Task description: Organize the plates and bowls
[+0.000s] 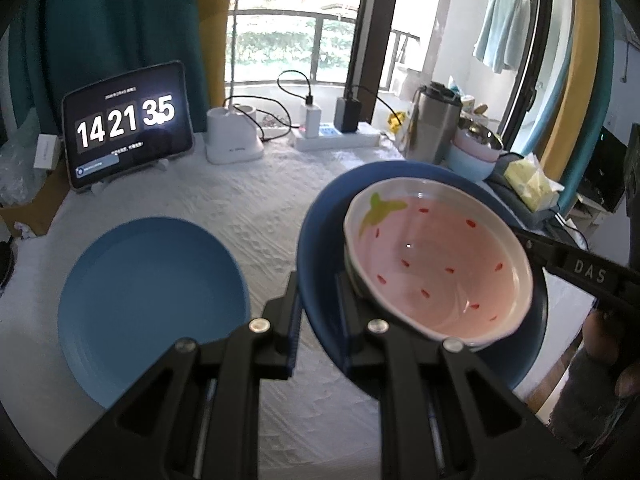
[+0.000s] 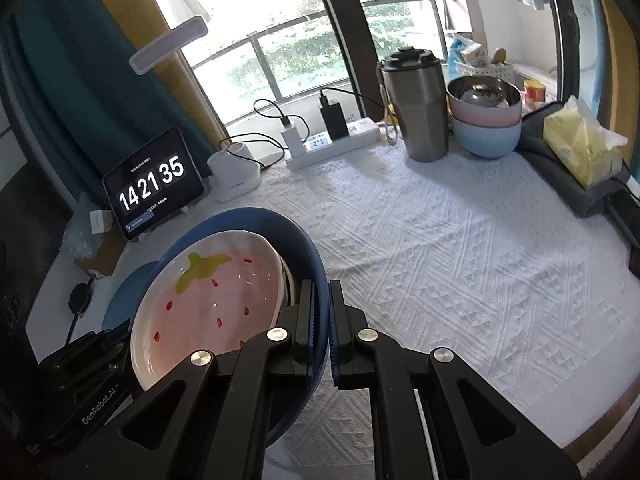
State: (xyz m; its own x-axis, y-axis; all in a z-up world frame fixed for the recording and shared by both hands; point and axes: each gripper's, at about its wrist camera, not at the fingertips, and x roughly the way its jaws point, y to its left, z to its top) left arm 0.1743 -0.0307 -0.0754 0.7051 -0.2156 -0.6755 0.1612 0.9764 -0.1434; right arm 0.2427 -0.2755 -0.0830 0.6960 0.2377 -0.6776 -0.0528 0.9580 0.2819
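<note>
A dark blue plate [image 1: 320, 240] is held off the table [image 2: 460, 260], carrying a glossy pink strawberry-painted bowl [image 1: 436, 264]. The left claw [image 1: 316, 304] is clenched on the plate's near rim, the right claw [image 2: 320, 320] on the opposite rim. A matte light blue plate [image 1: 152, 300] lies flat on the textured white cloth. Stacked bowls [image 2: 486, 120], steel over pink over blue, stand near the far edge; the cloth between is open.

Daylight pours through a tall window [image 2: 280, 40] with dark frames; beyond it are a balcony railing [image 1: 280, 14] and green hedge. Teal curtains [image 1: 120, 20] hang left; a white textured cloth [image 2: 440, 260] covers the table.
</note>
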